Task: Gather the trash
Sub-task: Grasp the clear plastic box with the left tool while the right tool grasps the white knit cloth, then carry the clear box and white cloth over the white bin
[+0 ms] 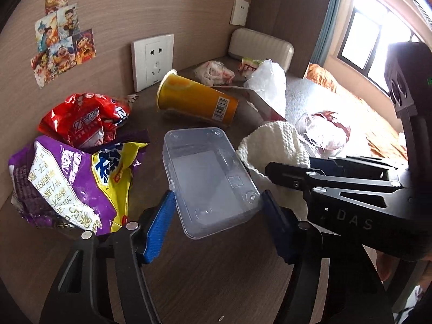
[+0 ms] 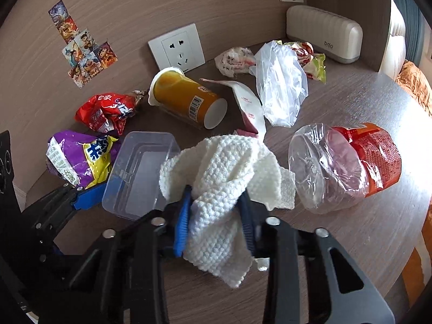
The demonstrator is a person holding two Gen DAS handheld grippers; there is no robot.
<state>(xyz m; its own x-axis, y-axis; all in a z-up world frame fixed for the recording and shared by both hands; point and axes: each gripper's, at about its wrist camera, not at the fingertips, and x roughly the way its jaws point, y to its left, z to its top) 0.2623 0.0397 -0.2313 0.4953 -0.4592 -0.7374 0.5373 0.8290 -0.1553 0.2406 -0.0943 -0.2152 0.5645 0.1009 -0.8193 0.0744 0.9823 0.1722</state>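
My left gripper [image 1: 216, 216] holds a clear plastic box [image 1: 208, 178] between its blue pads, on the wooden table. The box also shows in the right wrist view [image 2: 135, 172]. My right gripper [image 2: 216, 210] is shut on a white knitted cloth [image 2: 221, 167], just right of the box; the cloth shows in the left wrist view [image 1: 272, 145]. Trash lies around: a purple-yellow snack bag [image 1: 73, 183], a red wrapper [image 1: 83, 118], a tipped orange cup [image 1: 197, 100], a clear plastic bag [image 2: 280, 83], a crushed clear bottle with red label [image 2: 345, 164].
A cream ribbed case [image 2: 324, 32] stands at the back corner by the wall. Crumpled wrappers [image 2: 235, 60] and a pink-white carton [image 2: 248, 105] lie behind the cup. Wall sockets [image 2: 178, 48] and stickers [image 2: 81, 51] are on the wall. A bed [image 1: 351, 102] lies beyond the table's right edge.
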